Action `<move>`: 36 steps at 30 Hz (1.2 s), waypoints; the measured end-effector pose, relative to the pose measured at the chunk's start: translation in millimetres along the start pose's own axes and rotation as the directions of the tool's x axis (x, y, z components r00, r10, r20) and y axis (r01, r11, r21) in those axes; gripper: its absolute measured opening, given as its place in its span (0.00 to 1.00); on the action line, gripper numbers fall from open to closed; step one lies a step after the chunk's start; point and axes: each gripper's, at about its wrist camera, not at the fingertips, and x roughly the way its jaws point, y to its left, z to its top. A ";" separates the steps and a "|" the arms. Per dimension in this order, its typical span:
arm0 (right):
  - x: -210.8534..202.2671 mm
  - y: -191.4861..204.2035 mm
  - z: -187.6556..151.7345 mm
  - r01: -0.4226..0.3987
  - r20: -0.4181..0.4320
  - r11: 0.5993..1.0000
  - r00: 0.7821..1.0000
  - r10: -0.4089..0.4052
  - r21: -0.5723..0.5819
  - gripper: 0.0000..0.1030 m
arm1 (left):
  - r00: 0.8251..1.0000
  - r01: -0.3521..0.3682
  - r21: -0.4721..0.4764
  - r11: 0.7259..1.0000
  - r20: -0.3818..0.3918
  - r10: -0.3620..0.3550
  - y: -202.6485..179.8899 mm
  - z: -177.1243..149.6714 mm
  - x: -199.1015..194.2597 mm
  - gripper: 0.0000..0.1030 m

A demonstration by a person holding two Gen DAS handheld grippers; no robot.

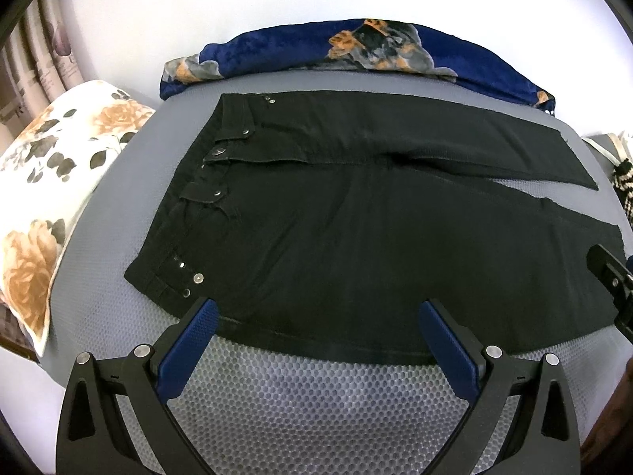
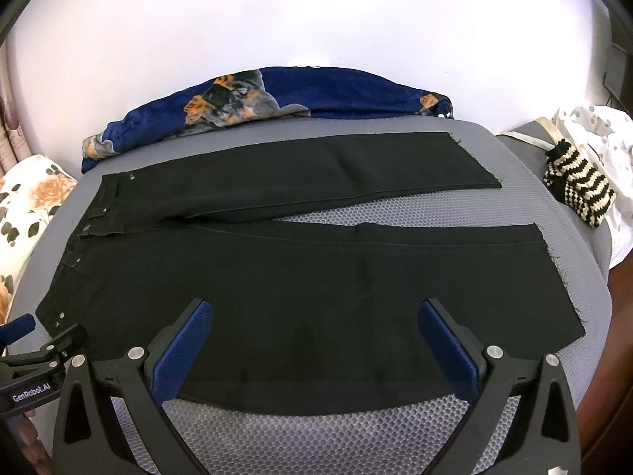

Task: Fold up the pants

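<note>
Pants (image 1: 356, 217) hem cut off, maybe w/ right gripper (image 1: 609, 273)

One readable text: "GenRobot.AI", white letters on the black body of the left hand-held gripper (image 2: 27, 328), just left of the black pants' (image 2: 316, 297) waistband corner in the right wrist view. Nothing else legible.

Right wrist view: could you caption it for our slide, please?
Open right gripper poised over black pants spread flat on grey mat.
</note>
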 end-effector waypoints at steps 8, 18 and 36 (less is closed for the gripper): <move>2.6 -3.6 0.3 -0.001 -0.007 1.000 1.000 0.001 0.008 1.00 | 1.000 -0.002 0.001 1.000 0.000 0.002 -0.5 0.7 1.3 0.98; 4.6 -7.0 0.0 -0.002 -0.013 1.000 1.000 0.002 0.016 1.00 | 1.000 0.002 0.000 1.000 -0.004 -0.002 0.3 1.2 2.8 0.98; 8.1 -8.6 -1.6 0.003 -0.018 1.000 1.000 -0.002 0.021 1.00 | 1.000 -0.001 0.004 1.000 -0.013 0.001 -1.7 -0.4 5.0 0.98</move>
